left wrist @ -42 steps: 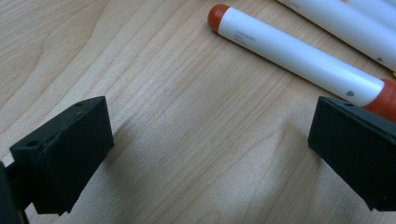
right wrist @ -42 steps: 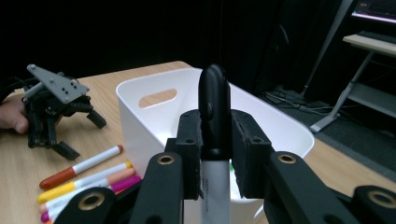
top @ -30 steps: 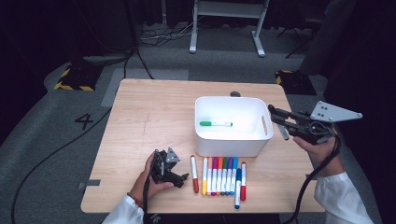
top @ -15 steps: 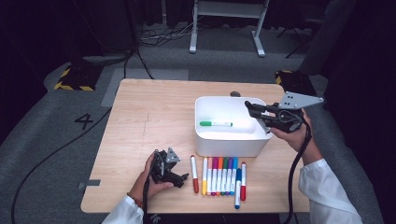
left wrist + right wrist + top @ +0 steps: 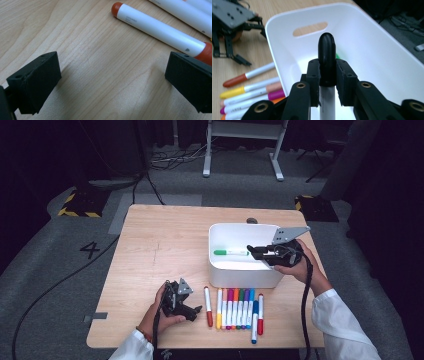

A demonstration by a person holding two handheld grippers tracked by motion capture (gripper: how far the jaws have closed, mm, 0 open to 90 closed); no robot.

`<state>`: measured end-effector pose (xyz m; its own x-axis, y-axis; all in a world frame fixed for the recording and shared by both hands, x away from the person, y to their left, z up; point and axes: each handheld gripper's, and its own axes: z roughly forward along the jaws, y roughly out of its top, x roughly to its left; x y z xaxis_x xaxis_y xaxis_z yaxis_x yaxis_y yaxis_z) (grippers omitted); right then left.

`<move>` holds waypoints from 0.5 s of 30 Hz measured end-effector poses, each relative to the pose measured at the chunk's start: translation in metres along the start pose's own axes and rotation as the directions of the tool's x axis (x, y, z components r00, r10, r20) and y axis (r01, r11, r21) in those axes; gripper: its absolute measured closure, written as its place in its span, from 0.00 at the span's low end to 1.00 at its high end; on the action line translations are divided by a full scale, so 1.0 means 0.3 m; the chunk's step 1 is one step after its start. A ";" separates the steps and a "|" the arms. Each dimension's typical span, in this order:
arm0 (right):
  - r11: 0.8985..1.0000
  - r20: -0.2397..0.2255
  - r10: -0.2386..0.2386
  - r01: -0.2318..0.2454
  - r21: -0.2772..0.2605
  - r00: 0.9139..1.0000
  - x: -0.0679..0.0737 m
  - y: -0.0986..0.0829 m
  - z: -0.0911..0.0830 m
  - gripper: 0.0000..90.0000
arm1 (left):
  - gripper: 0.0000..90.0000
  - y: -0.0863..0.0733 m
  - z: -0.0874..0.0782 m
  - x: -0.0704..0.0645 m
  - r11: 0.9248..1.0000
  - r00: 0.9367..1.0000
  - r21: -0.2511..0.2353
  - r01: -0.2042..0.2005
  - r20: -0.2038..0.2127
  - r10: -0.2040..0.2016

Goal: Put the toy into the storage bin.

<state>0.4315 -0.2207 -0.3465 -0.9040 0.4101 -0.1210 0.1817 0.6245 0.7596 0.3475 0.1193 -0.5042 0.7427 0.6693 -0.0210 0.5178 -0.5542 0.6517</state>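
My right gripper [image 5: 253, 252] hangs over the right end of the white bin [image 5: 240, 279], shut on a black-capped marker [image 5: 326, 50] that points into the bin [image 5: 374, 52]. A green marker [image 5: 231, 252] lies on the bin floor just left of the jaws. My left gripper [image 5: 192, 310] rests on the table near the front edge, open with bare wood between its fingers [image 5: 37, 80]. A red-capped marker [image 5: 160, 31] lies just beyond them, also the leftmost [image 5: 207, 306] of the row.
Several coloured markers [image 5: 240, 307] lie side by side in front of the bin, seen too in the right gripper view [image 5: 249, 96]. The wooden table [image 5: 165, 245] is bare on its left and far parts. The left gripper [image 5: 229, 22] shows beyond the bin.
My right gripper has moved left from beyond the bin's right side to over the bin, still holding the black marker. The left gripper has stayed put.
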 end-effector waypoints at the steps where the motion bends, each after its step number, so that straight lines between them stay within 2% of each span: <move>1: 1.000 -0.003 -0.001 0.001 0.013 1.000 -0.001 -0.004 0.005 0.83 | 0.00 0.000 0.000 0.000 1.000 1.000 0.000 0.000 0.000 0.000; 7: 0.993 -0.037 -0.033 0.037 0.109 0.999 0.007 -0.018 0.039 0.82 | 0.00 0.000 0.000 0.000 1.000 1.000 0.000 0.000 0.000 0.000; 15: 0.985 -0.046 -0.037 0.044 0.164 0.998 0.021 -0.018 0.074 0.82 | 0.00 0.000 0.000 0.000 1.000 1.000 0.000 0.000 0.000 0.000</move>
<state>0.4334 -0.2067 -0.3656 -0.9269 0.3559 -0.1195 0.2029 0.7427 0.6381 0.3475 0.1193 -0.5042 0.7430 0.6690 -0.0210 0.5176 -0.5544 0.6516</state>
